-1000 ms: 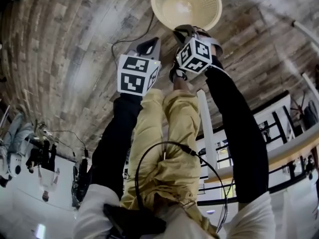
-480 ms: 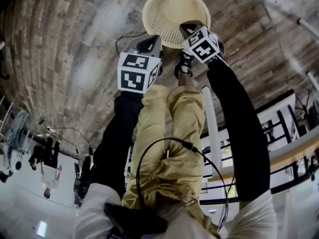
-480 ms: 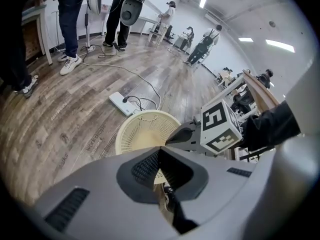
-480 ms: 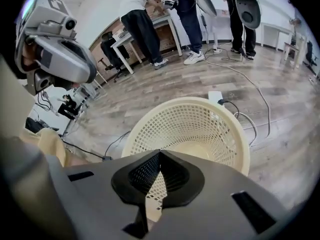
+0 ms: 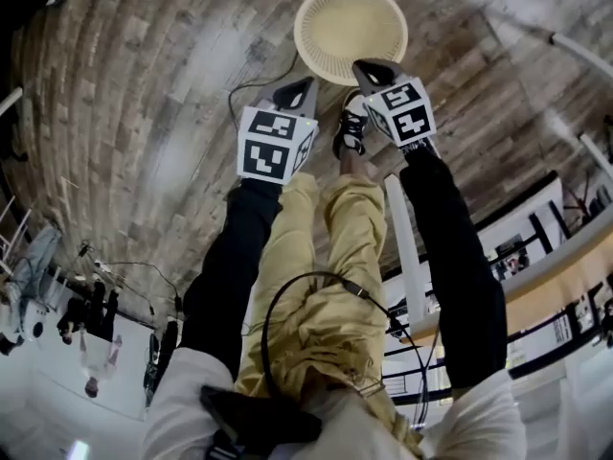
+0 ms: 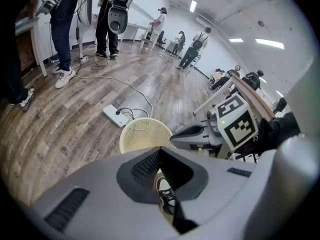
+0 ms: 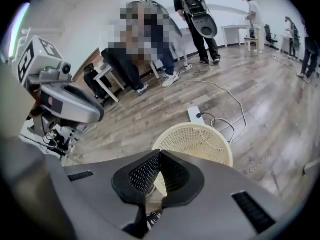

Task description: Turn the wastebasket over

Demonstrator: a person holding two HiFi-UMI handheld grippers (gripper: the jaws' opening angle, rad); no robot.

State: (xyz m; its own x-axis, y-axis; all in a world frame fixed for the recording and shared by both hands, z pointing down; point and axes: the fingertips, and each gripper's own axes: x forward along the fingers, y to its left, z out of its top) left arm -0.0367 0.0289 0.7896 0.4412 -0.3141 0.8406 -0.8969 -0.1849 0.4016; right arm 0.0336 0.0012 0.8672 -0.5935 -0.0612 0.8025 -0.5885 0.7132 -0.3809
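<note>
The cream mesh wastebasket (image 5: 350, 32) stands on the wooden floor just beyond the person's feet, with its open mouth up as far as I can see. It also shows in the left gripper view as the wastebasket (image 6: 145, 134) and in the right gripper view as the wastebasket (image 7: 197, 141). My right gripper (image 5: 369, 68) hangs a little above its near rim, shut and empty. My left gripper (image 5: 297, 89) is to the left of it, apart from the basket, with its jaws shut on nothing.
A white power strip (image 6: 112, 115) with its cable (image 7: 225, 96) lies on the floor behind the basket. The person's shoe (image 5: 351, 127) is right below the grippers. White table legs (image 5: 402, 247) stand at the right. Several people (image 6: 107, 19) stand farther back.
The right gripper was at the basket's near rim, and the basket tipped. Now the basket stands free, and both grippers have lifted back from it.
</note>
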